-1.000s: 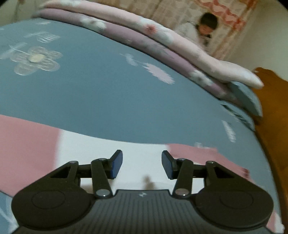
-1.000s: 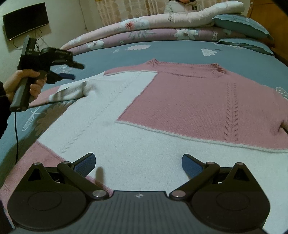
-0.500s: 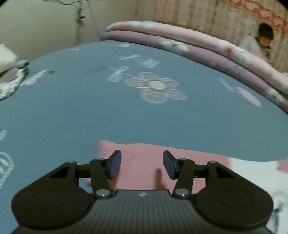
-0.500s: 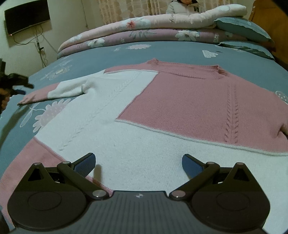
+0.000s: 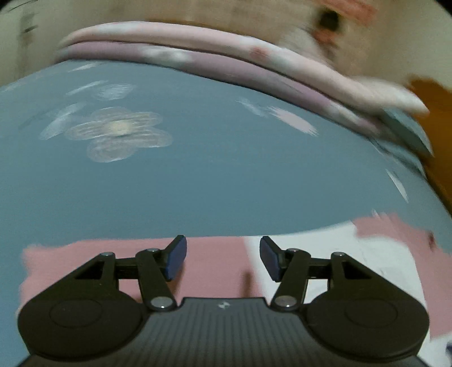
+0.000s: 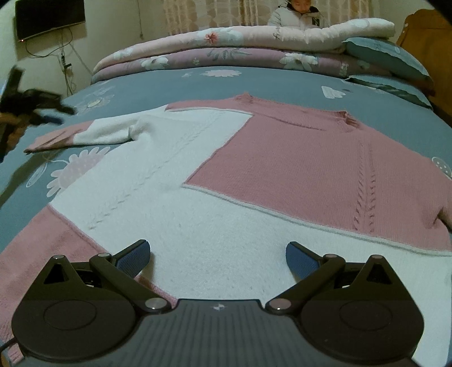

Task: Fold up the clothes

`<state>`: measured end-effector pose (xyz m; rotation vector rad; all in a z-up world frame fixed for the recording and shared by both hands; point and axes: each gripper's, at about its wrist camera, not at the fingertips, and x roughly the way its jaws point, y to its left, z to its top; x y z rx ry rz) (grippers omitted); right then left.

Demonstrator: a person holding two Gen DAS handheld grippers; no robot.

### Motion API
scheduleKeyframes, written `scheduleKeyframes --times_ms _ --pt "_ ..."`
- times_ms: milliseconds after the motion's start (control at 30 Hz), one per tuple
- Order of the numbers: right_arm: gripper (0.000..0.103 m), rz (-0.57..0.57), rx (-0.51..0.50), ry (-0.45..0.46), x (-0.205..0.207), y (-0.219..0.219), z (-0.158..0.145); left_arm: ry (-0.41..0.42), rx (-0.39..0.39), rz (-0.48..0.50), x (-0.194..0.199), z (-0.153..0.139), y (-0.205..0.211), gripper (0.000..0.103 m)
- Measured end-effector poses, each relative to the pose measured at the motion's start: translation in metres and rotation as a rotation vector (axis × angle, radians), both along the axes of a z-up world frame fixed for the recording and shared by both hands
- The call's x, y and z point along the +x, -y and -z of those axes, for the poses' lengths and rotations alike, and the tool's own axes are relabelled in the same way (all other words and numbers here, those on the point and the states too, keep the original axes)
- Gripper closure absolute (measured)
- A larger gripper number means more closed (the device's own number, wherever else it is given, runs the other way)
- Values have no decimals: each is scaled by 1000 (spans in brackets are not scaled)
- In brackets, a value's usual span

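A pink and white knitted sweater (image 6: 254, 175) lies flat on the blue flowered bedspread (image 6: 282, 82), its left sleeve (image 6: 84, 132) stretched out to the left. My right gripper (image 6: 217, 258) is open and empty, low over the white hem. My left gripper (image 5: 223, 254) is open and empty, just above the pink end of that sleeve (image 5: 212, 254). It shows blurred at the left edge of the right wrist view (image 6: 53, 113), beside the sleeve's cuff.
Folded pink and mauve quilts (image 6: 226, 48) and blue pillows (image 6: 387, 56) are stacked at the bed's far end. A person (image 6: 299, 14) sits behind them. A wooden headboard (image 6: 423, 28) stands at the far right, a wall screen (image 6: 48, 17) at the far left.
My left gripper has swung back right along the sleeve, from past the cuff to over its pink end, still open. The right gripper and the sweater have not moved.
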<state>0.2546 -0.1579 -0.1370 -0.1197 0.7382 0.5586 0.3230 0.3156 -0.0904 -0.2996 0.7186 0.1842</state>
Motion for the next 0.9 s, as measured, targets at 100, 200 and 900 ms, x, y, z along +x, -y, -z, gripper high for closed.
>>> scheduleKeyframes --times_ms 100,200,900 --pt "0 -4 0 5 0 -1 1 -53 56 75 25 10 21 46" --pt "0 -7 -2 8 0 -1 1 -32 47 155 27 10 47 47" --pt "0 2 16 -16 2 1 -1 -19 491 630 -6 12 179 65"
